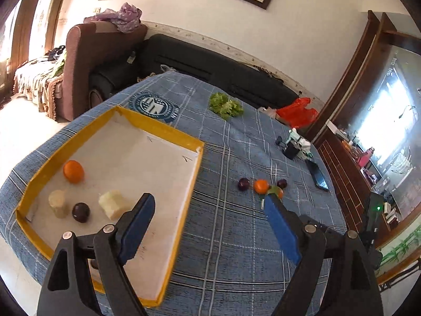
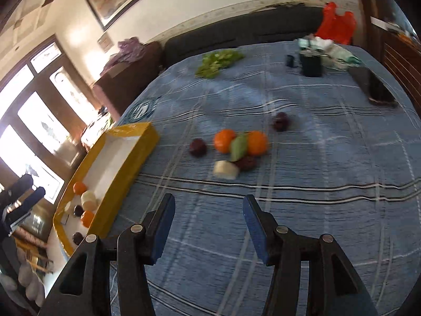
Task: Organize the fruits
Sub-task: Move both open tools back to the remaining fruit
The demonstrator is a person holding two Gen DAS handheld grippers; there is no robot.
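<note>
Two pairs of tongs are in play, and both stand spread with nothing between their blue pads. Our left tongs [image 1: 208,205] hover over the near edge of the yellow-rimmed tray [image 1: 147,121], which lies on the blue checked tabletop [image 1: 236,250]. Our right tongs [image 2: 209,205] hang above bare cloth, pointed at the loose fruit pile [image 2: 236,147].

Inside the tray we count an orange [image 1: 73,171], a dark plum [image 1: 80,212] and two pale peeled chunks [image 1: 113,204], gathered at the near-left end. That grouping suggests, in our judgement, that sorted pieces get dropped at the end closest to the left hand. The right wrist view hints at further pieces in the tray, though blur keeps us from counting.

Still out on the cloth, well apart from the tray, are two oranges [image 2: 225,141] with a green leaf [image 2: 238,147] between them, three dark plums [image 2: 198,147] and one pale chunk [image 2: 226,169]. The chunk lies nearest our right tongs, so we judge it the likeliest next pick.

A bunch of lettuce [image 1: 225,105], a red bag [image 1: 297,112] and a phone [image 1: 319,175] sit farther back, away from the work. Round fruit may roll on cloth when nudged, so a centred closure seems wise.
</note>
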